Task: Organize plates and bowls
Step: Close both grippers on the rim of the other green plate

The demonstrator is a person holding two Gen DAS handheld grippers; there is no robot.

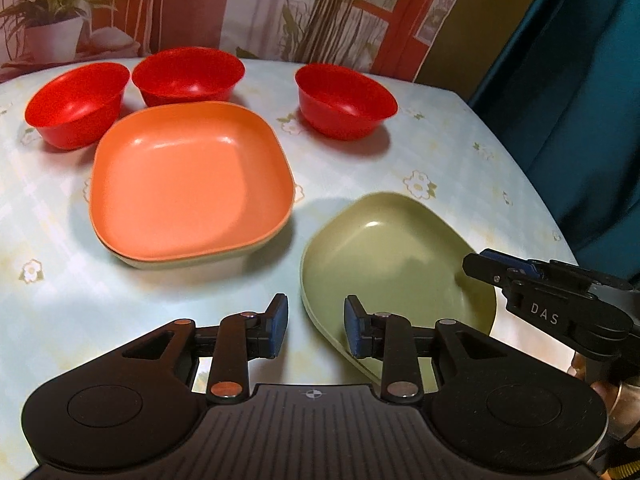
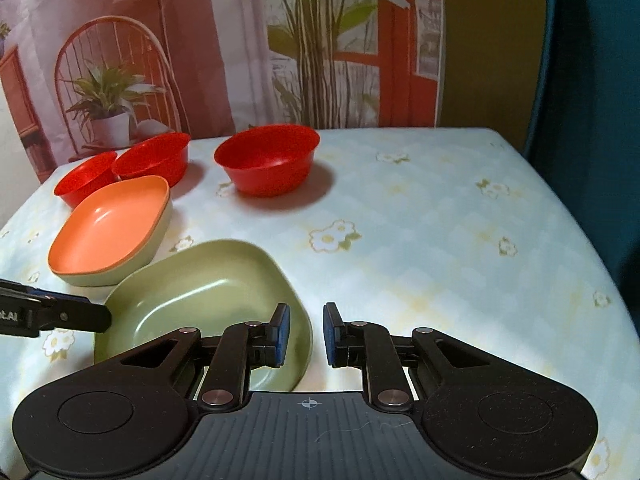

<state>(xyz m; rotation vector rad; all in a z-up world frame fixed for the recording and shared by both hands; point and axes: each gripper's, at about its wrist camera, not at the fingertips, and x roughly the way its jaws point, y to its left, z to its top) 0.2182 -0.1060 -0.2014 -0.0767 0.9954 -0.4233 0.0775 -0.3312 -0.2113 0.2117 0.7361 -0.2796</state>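
Observation:
An orange square plate point(image 1: 188, 184) sits nested on a pale green one in the middle of the table; it also shows in the right wrist view point(image 2: 108, 228). A loose green plate point(image 1: 392, 256) lies to its right, tilted, and shows in the right wrist view point(image 2: 200, 300). Three red bowls stand behind: left point(image 1: 76, 104), middle point(image 1: 188, 76), right point(image 1: 344, 100). My left gripper point(image 1: 316, 326) is open, its jaws straddling the green plate's near-left rim. My right gripper point(image 2: 306, 334) is open, its jaws straddling the plate's right rim.
The table point(image 2: 440, 240) has a pale floral cloth. A printed backdrop with plants and a chair point(image 2: 240, 40) hangs behind it. A teal curtain point(image 1: 580, 100) hangs on the right past the table edge.

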